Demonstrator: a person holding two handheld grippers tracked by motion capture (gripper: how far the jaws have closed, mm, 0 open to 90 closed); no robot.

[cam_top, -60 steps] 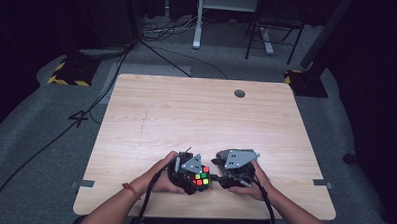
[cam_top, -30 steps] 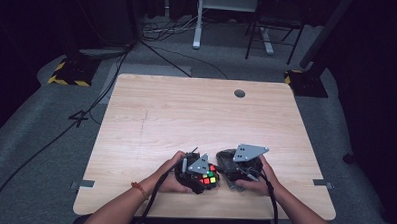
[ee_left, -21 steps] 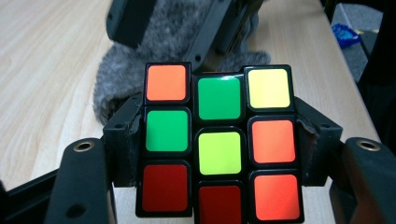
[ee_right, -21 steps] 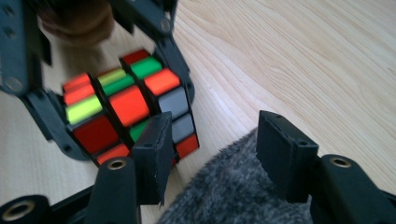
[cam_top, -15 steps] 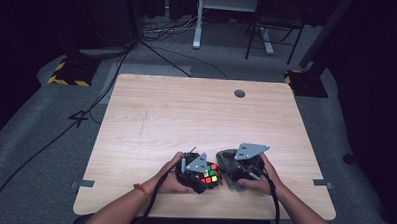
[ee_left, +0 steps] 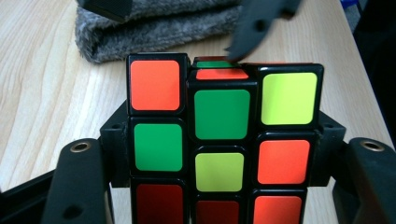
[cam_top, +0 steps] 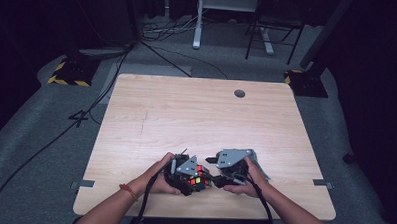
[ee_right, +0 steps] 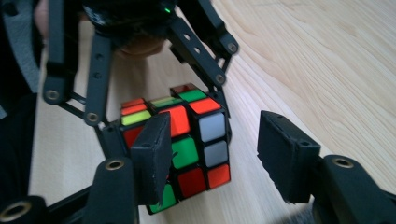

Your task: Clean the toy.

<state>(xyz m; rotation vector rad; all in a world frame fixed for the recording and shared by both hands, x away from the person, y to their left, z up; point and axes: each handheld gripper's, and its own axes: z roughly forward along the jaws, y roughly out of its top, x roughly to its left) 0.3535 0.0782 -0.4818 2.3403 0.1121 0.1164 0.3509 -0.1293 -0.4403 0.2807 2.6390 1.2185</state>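
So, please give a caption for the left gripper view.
Left tool shut on scrambled multicoloured puzzle cube above light wooden table, grey fuzzy cloth behind.

This looks like a lab or a recording room, not a home. The wooden surface [cam_top: 206,117] stands alone on a grey carpet floor [cam_top: 45,151] in a dark room. Black cables [cam_top: 60,132] run across the floor. Yellow and black striped blocks [cam_top: 68,73] sit by the corners. Metal stand legs [cam_top: 261,36] are at the back.
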